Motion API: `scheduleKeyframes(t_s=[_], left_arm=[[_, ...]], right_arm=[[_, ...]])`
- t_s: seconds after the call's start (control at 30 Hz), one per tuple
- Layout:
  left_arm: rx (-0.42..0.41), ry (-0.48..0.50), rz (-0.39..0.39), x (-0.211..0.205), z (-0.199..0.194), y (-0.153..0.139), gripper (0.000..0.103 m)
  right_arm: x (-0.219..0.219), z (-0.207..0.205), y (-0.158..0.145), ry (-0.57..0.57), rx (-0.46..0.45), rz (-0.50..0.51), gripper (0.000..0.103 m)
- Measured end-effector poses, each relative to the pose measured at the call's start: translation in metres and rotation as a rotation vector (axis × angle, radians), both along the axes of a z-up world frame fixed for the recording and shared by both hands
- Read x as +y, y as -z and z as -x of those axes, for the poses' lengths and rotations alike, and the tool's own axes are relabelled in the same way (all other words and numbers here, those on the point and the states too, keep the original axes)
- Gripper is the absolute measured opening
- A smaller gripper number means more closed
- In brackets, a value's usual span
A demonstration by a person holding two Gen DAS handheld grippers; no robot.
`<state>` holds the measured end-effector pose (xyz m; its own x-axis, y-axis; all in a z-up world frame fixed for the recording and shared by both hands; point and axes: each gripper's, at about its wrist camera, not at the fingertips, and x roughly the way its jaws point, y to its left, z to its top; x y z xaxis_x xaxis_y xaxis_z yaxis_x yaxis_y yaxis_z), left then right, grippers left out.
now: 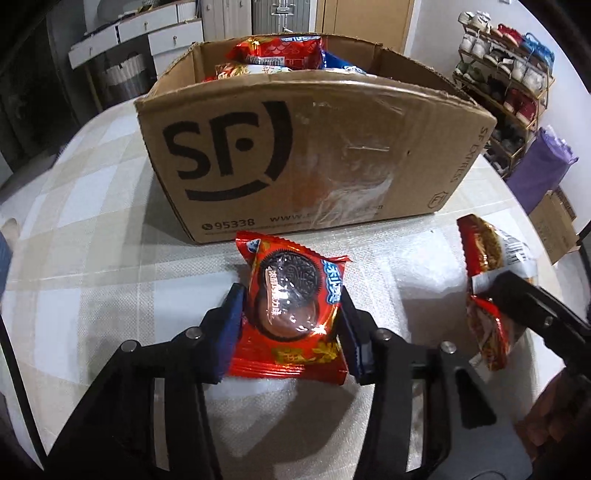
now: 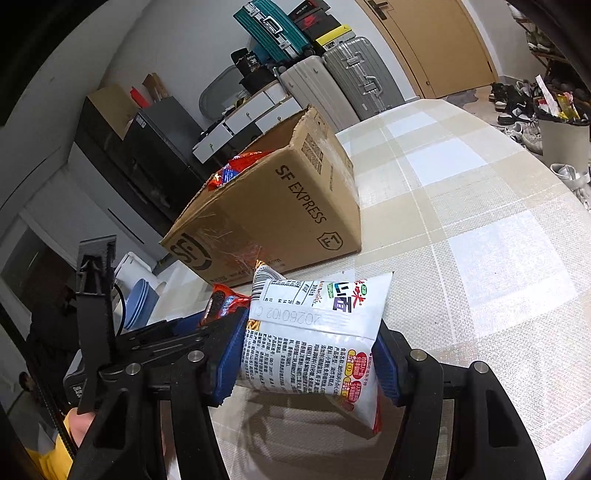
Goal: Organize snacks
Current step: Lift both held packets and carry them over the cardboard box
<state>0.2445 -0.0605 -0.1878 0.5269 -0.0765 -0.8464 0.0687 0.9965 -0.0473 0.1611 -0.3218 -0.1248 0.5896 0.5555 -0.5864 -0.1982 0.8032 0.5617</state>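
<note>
A red cookie packet [image 1: 295,295] lies on the checked tablecloth just in front of the open SF cardboard box [image 1: 314,155]. My left gripper [image 1: 291,328] is shut on it, blue pads pressing both sides. The box holds several red and blue snack packets [image 1: 280,51]. My right gripper [image 2: 306,363] is shut on a white noodle-snack packet [image 2: 317,332], held above the table to the right of the box [image 2: 280,214]. That packet [image 1: 487,254] and its gripper show at the right of the left wrist view. The cookie packet [image 2: 223,302] peeks out behind the right gripper's left finger.
The table [image 2: 480,221] stretches free to the right of the box. A shoe rack [image 1: 509,81] and a purple bag [image 1: 543,170] stand beyond the table's right edge. Suitcases [image 2: 332,81] and white drawers [image 1: 147,29] line the far wall. A hand [image 2: 77,424] holds the left gripper.
</note>
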Motion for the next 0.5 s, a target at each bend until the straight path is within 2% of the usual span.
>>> scheduleKeyframes(t_s=[0.13, 0.27, 0.5], left_arm=[[-0.003, 0.000, 0.001, 0.005, 0.005, -0.006, 0.042], [-0.023, -0.005, 0.004, 0.008, 0.017, -0.015, 0.042], [-0.060, -0.003, 0.051, 0.018, 0.041, -0.044, 0.042]], right_arm=[[0.004, 0.001, -0.001, 0.010, -0.014, 0.025, 0.062], [0.019, 0.009, -0.011, -0.015, -0.053, 0.097, 0.061], [0.027, 0.025, -0.035, -0.036, -0.111, 0.112, 0.062]])
